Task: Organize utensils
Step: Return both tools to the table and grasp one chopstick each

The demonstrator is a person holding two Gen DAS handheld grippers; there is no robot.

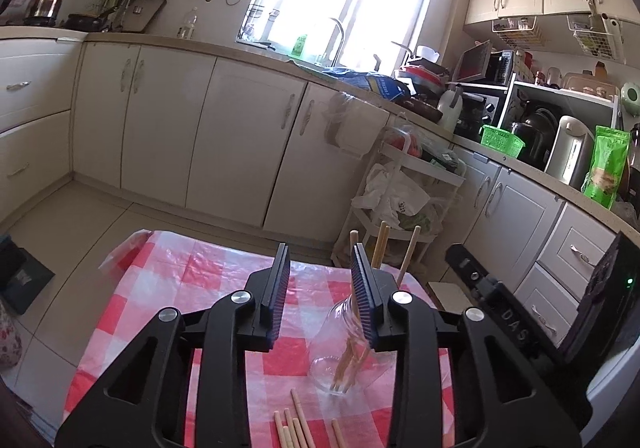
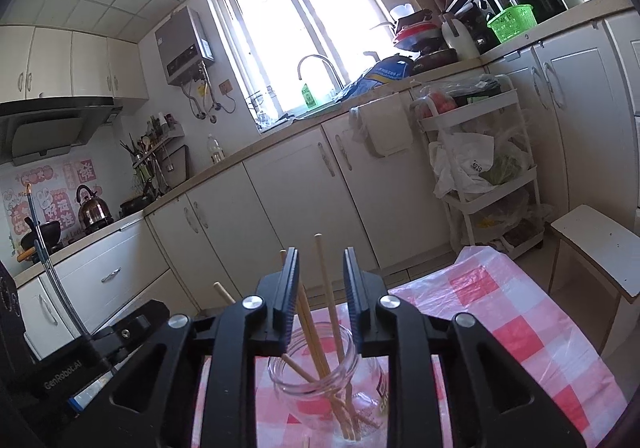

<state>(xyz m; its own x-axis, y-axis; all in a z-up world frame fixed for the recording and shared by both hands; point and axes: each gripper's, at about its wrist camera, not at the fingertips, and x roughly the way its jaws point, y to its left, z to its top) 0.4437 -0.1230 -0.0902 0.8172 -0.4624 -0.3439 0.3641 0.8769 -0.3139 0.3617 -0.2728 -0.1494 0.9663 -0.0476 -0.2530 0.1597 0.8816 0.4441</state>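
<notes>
Chopsticks [image 1: 382,244] stand in the glass jar [image 1: 344,360] just ahead of your left tongs [image 1: 322,288], which are apart and clamped on nothing; the jar sits behind the right-hand pad, so that pad hides part of its neck. More loose chopsticks [image 1: 294,428] lie flat on the checked bench [image 1: 168,288] below the tongs, near the jar's base, not yet put away. From the right wrist, your right tongs [image 2: 320,288] are also apart, with the jar [image 2: 320,380] directly beneath and one chopstick [image 2: 326,288] rising through the gap, touching neither pad as far as you can see; another leans against the left-hand pad. Risk, as I judge it: the jar looks light and the plastic cover slick, so a pad catching a leaning stick as you pull away could tip it. Reaching low for the loose sticks could also knock its base.
</notes>
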